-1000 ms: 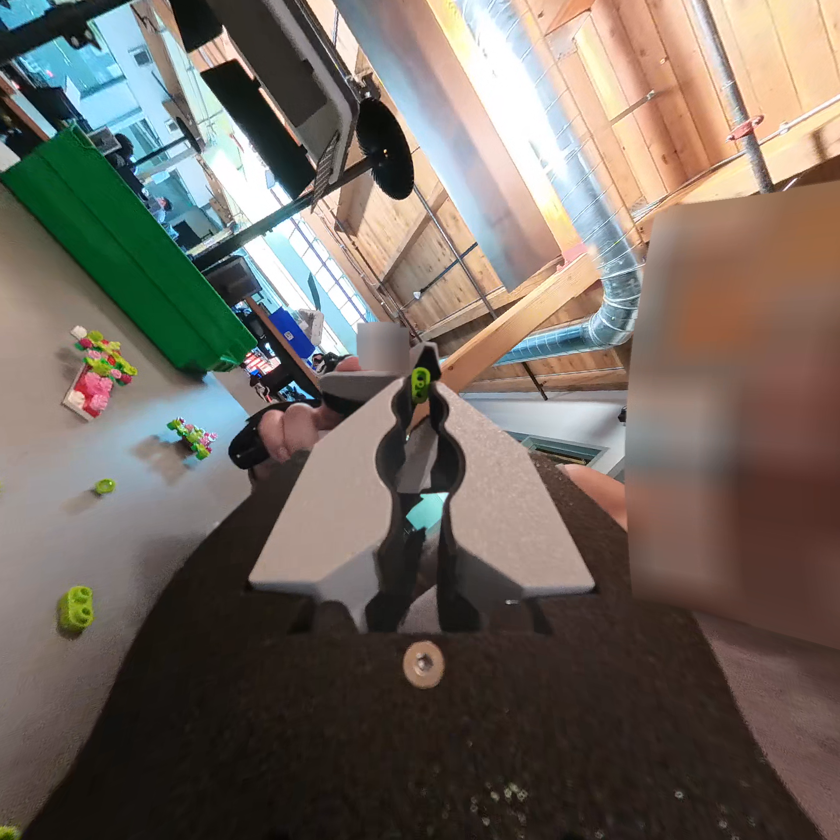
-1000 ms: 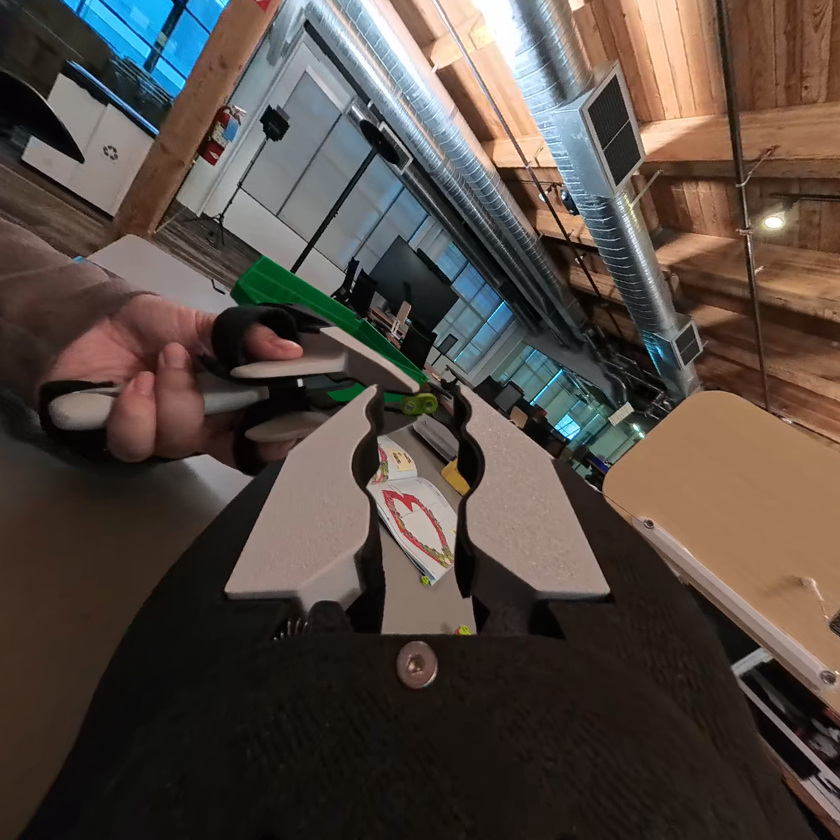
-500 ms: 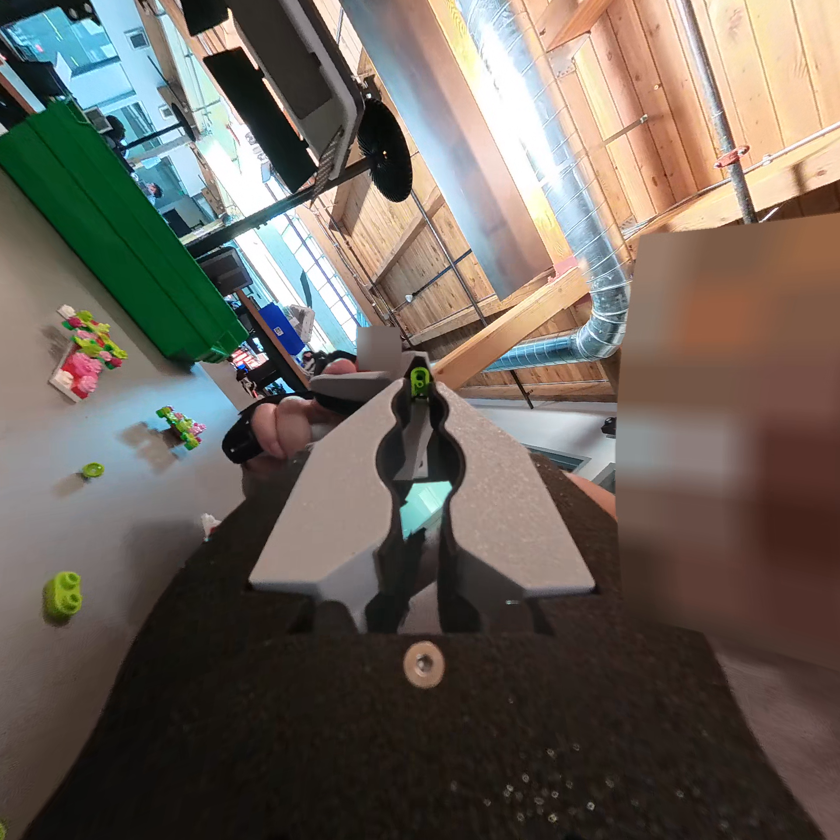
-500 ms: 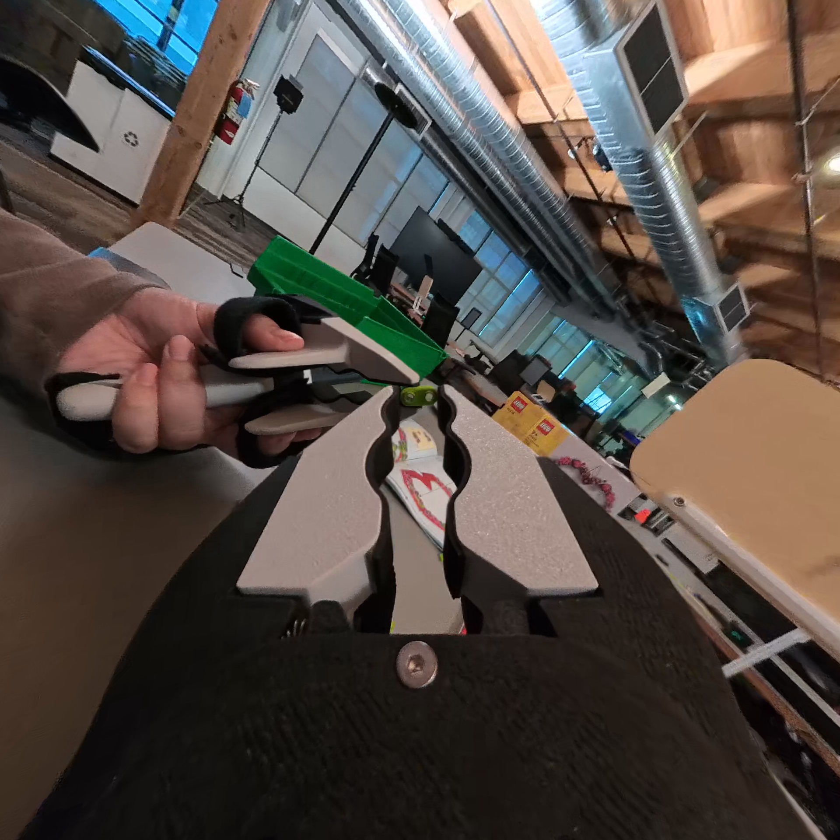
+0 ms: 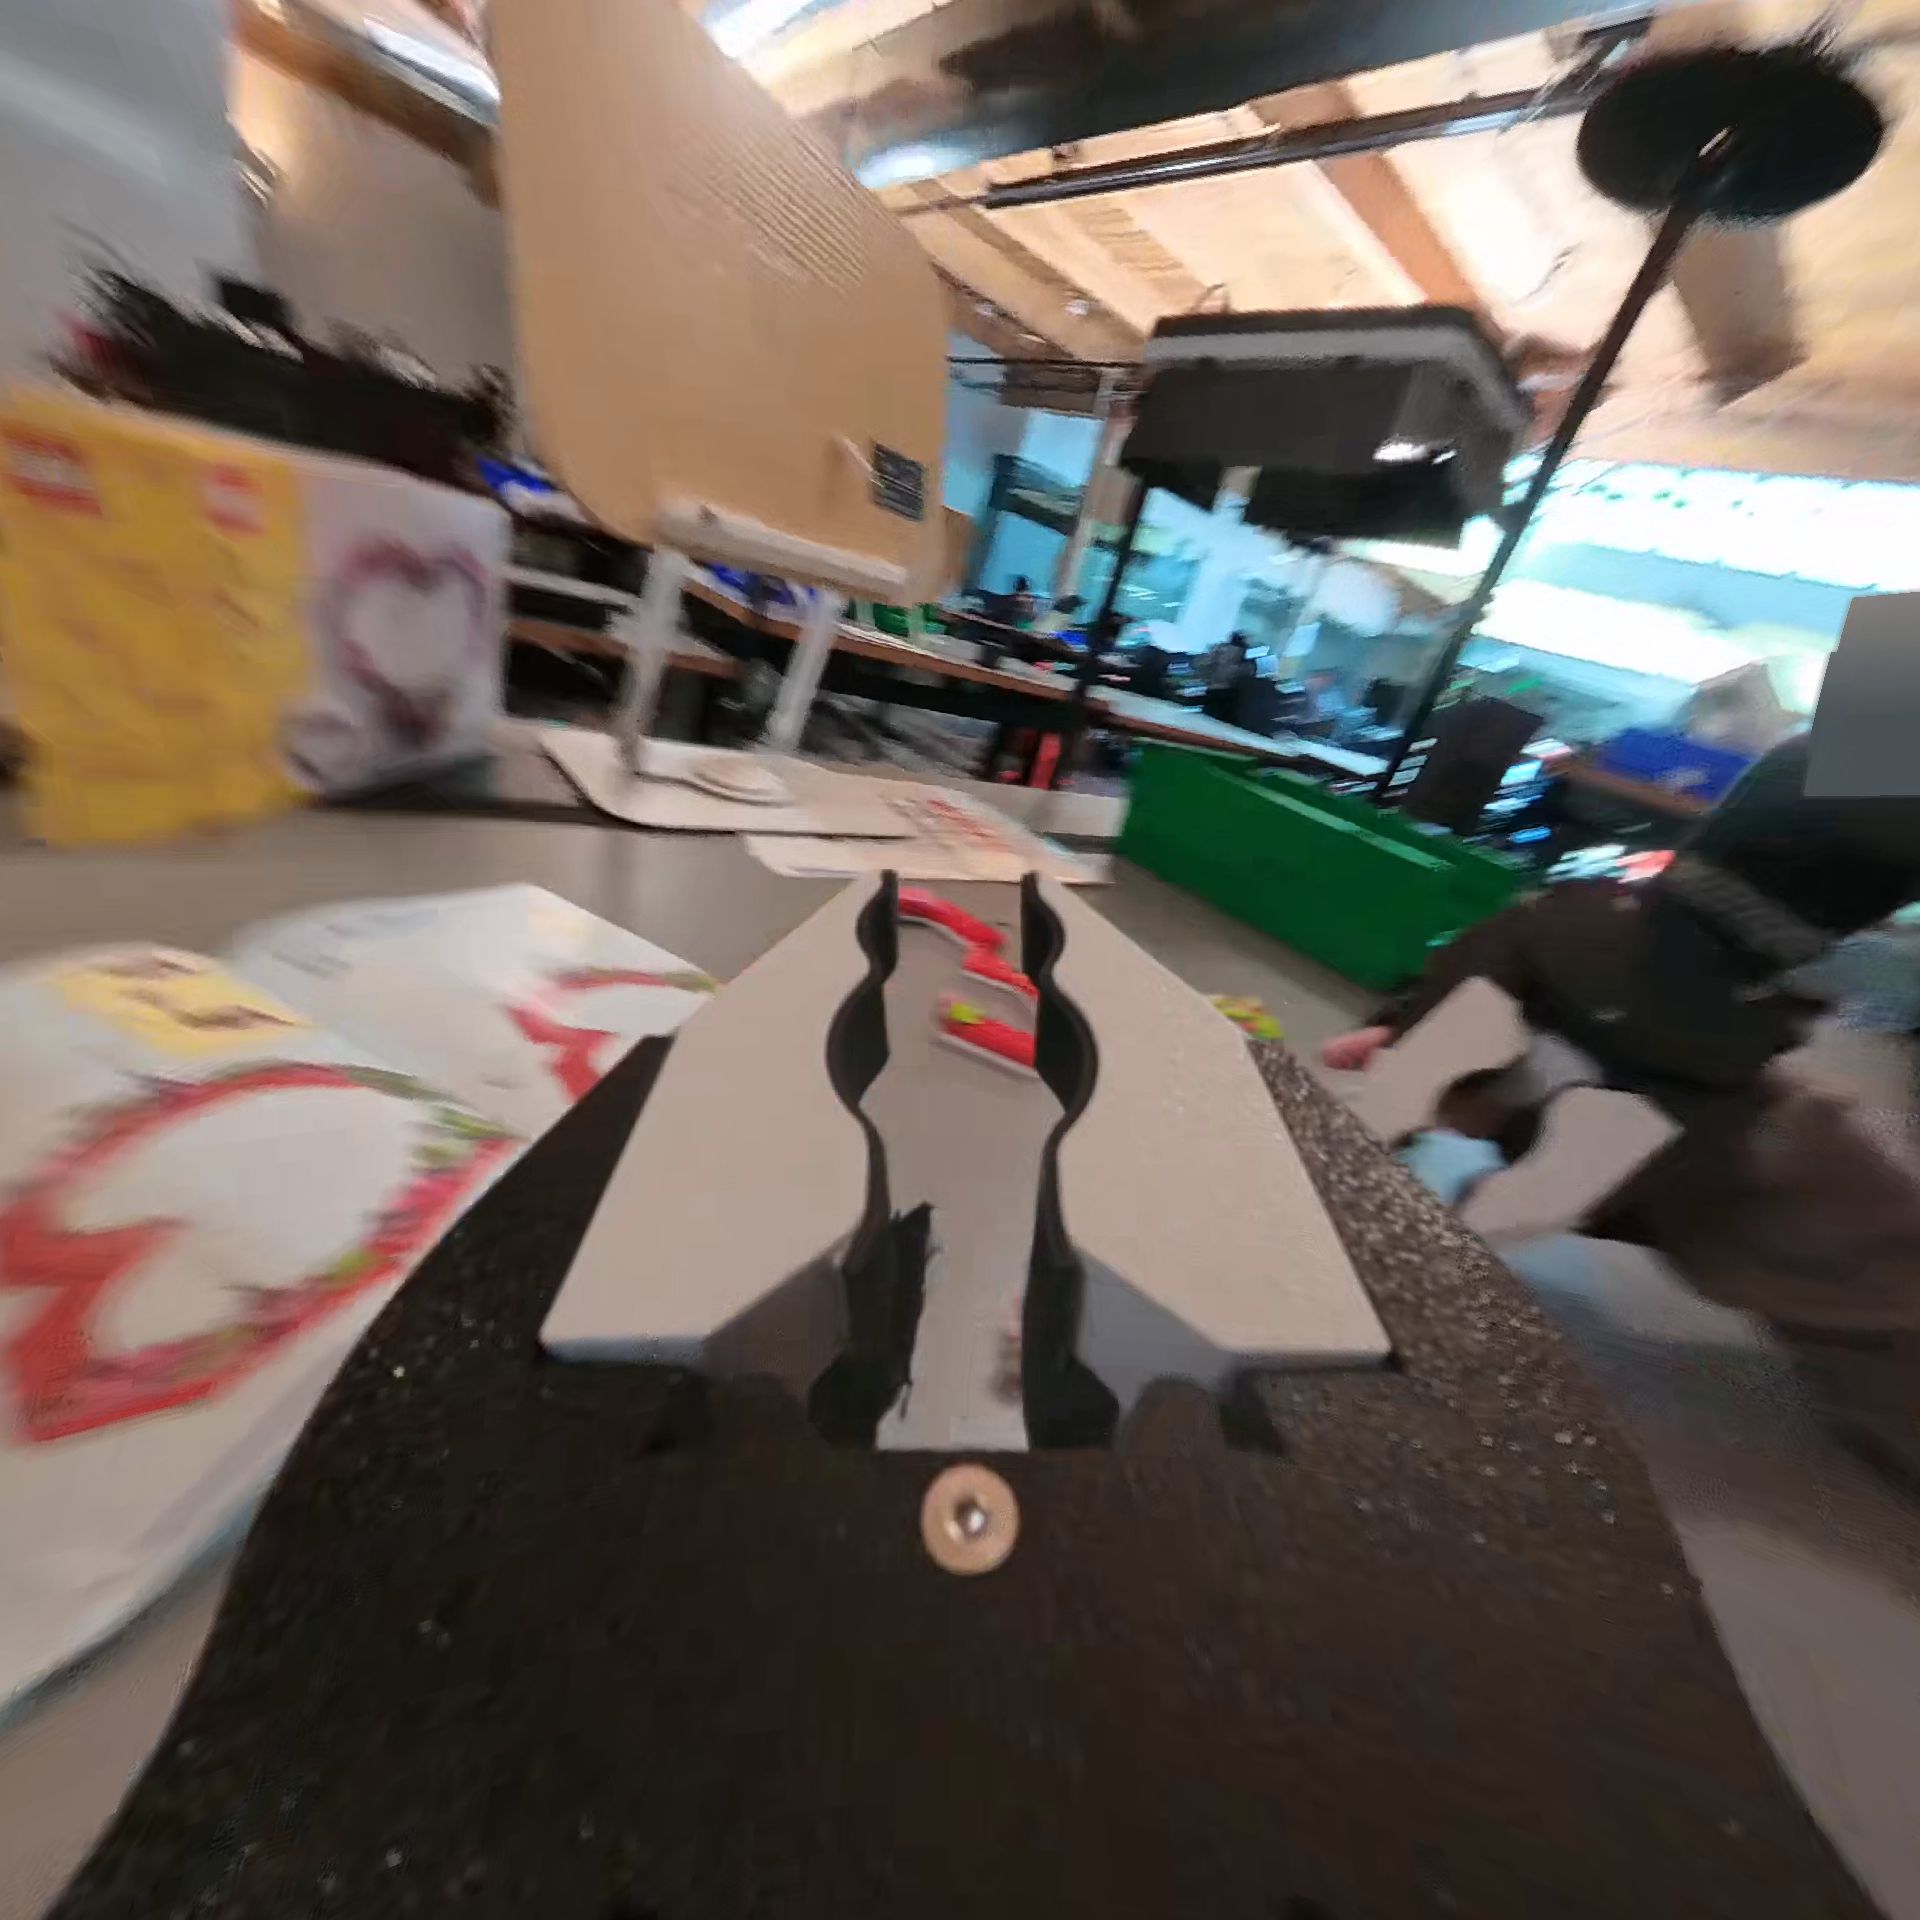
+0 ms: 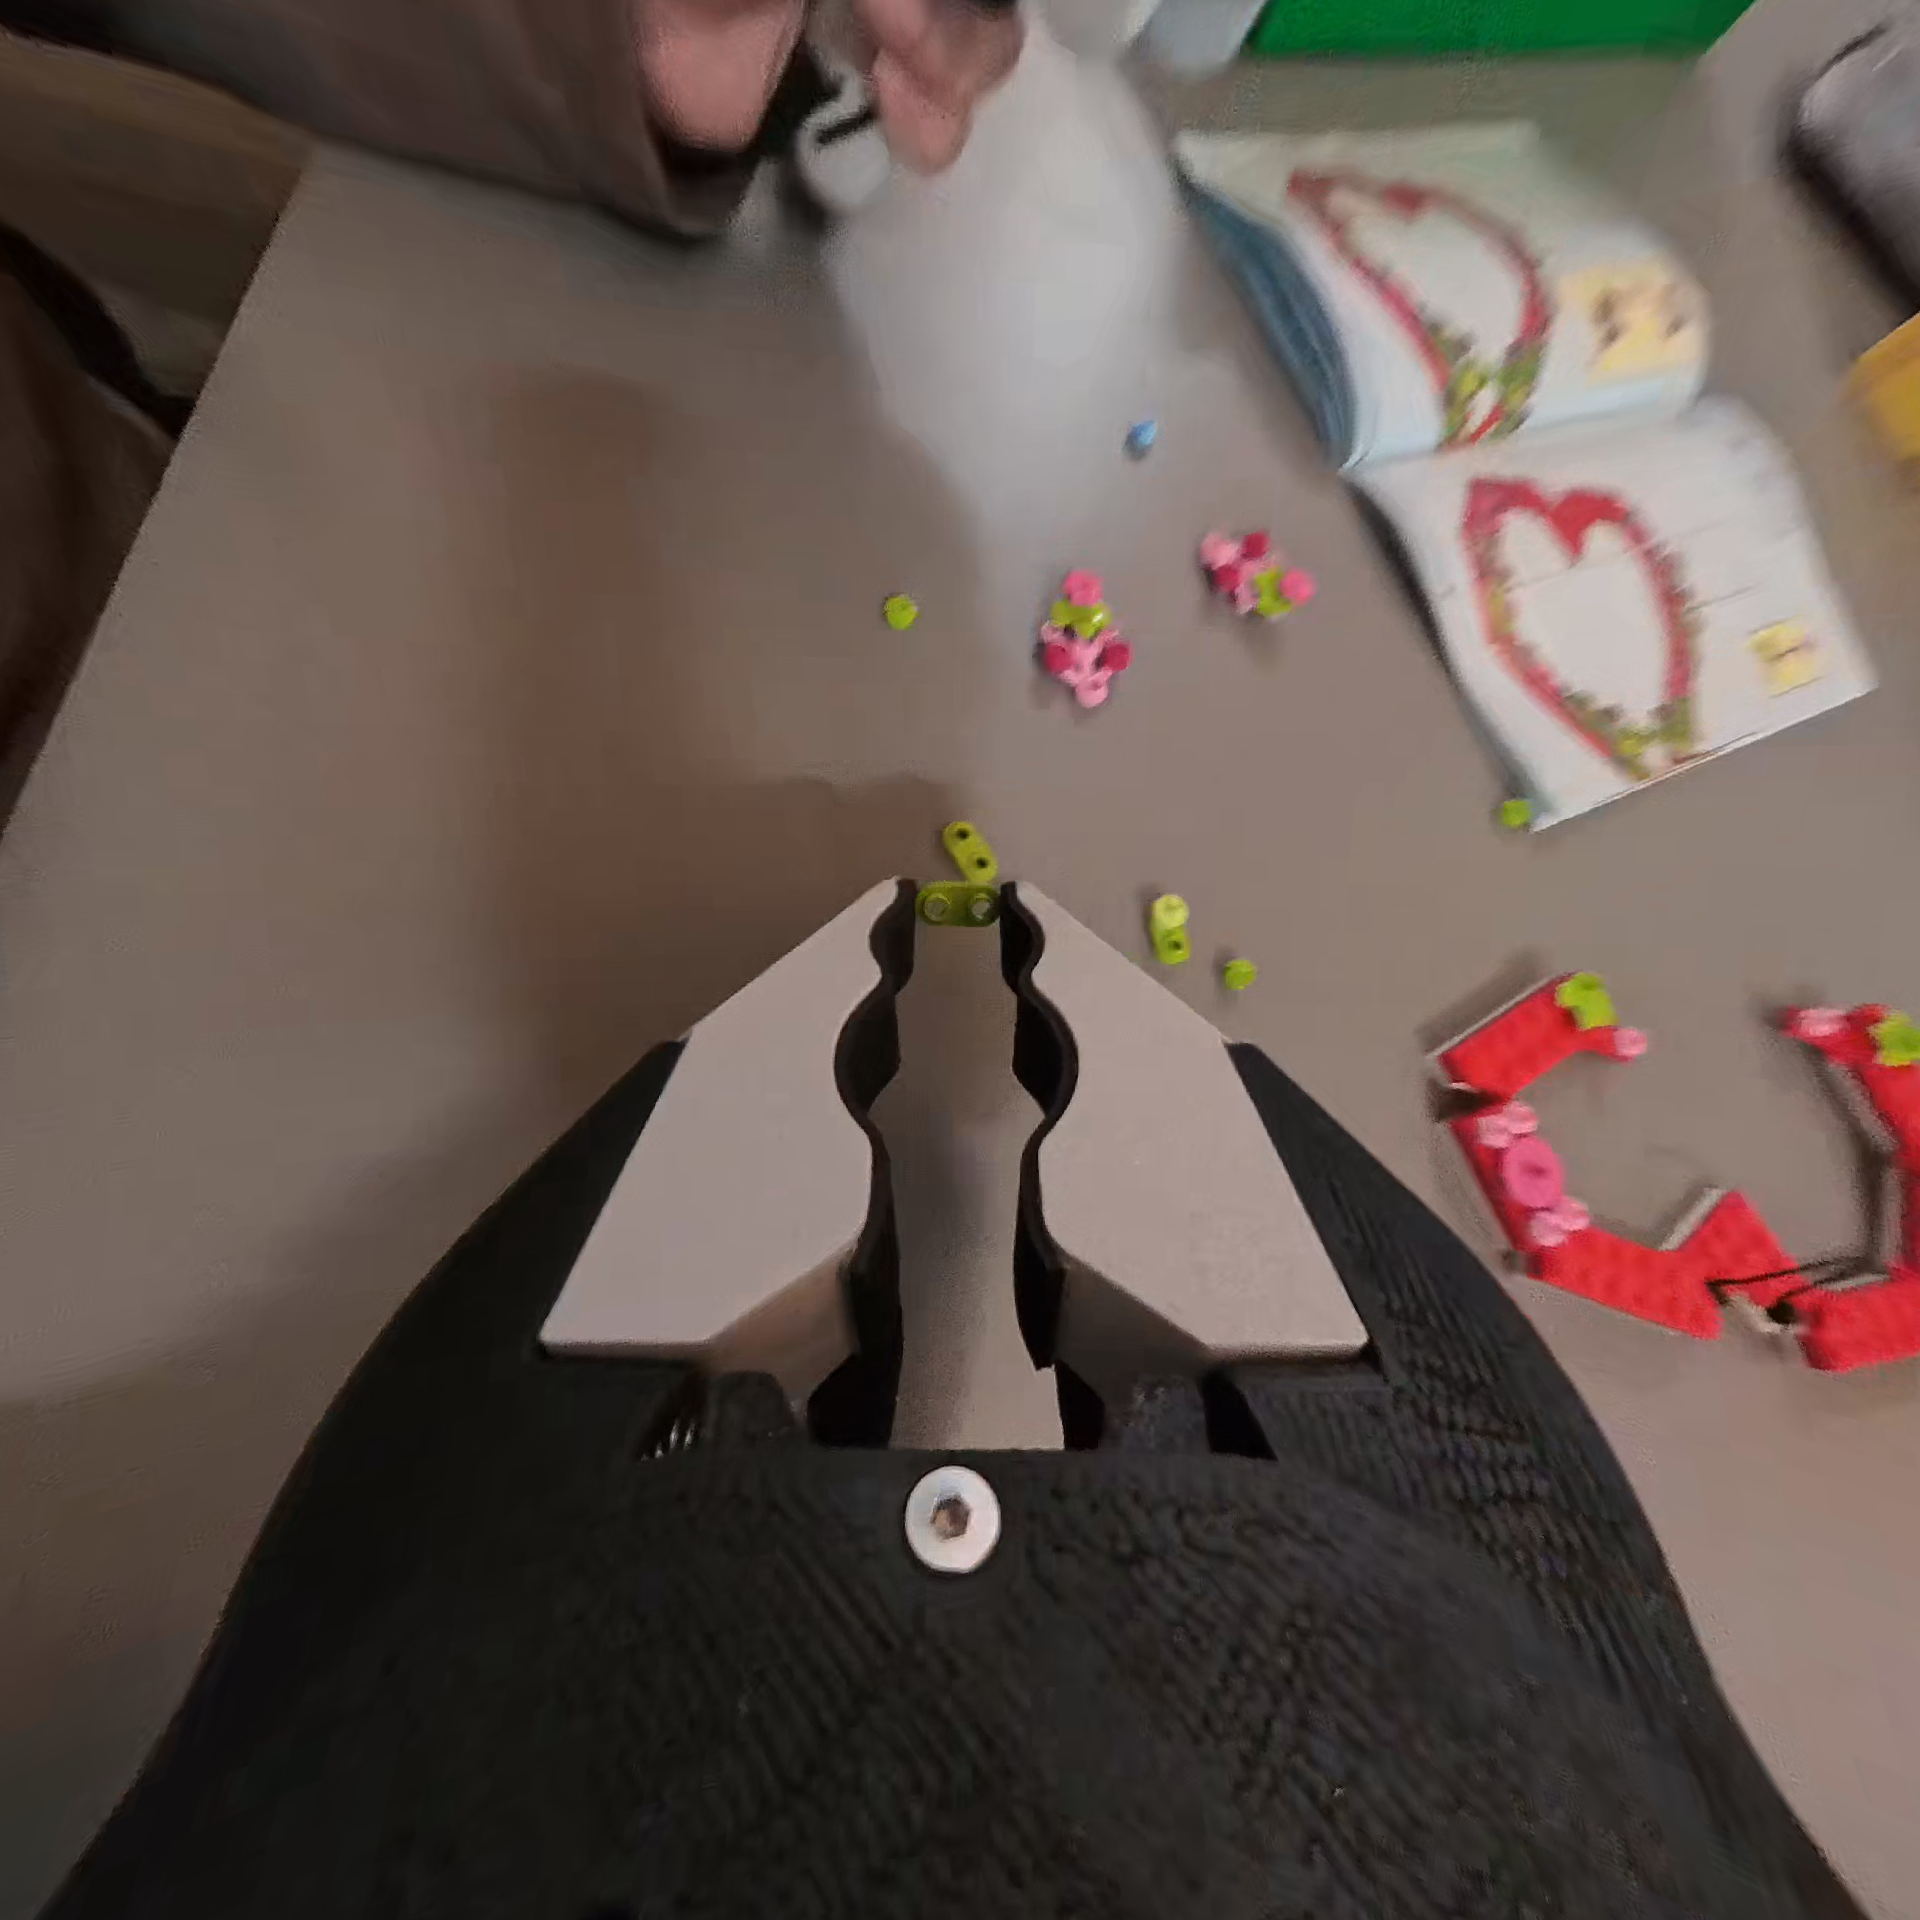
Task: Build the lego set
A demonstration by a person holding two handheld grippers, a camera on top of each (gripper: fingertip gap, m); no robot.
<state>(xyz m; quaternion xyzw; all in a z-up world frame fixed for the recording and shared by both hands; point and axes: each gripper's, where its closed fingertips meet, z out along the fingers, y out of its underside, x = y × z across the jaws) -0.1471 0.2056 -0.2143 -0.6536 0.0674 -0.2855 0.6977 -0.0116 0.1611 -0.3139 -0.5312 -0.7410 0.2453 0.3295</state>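
In the right wrist view my right gripper [image 6: 954,896] is shut on a small lime green two-hole piece [image 6: 957,903], held at the fingertips just above the grey table [image 6: 468,727]. Another lime piece [image 6: 968,847] lies on the table just beyond it. Red heart-frame sections [image 6: 1538,1174] with pink and green studs lie to the right. Two pink flower clusters [image 6: 1086,639] lie farther off. In the left wrist view my left gripper [image 5: 956,885] is open and empty, low over the table. Red pieces [image 5: 982,971] show, blurred, between its fingers.
An open instruction booklet [image 6: 1579,582] lies at the far right, and shows at the left in the left wrist view [image 5: 260,1143]. Loose lime pieces [image 6: 1171,928] dot the table. A yellow box [image 5: 145,623] and a green bin [image 5: 1299,862] stand at the back. A person's hand [image 6: 727,73] is at the top. The gap from one gripper's tips to the other's is roughly 20 cm.
The lime piece has passed from the left gripper to the right one. The left gripper has opened and is empty. Both grippers have swung down from facing the ceiling to the table.
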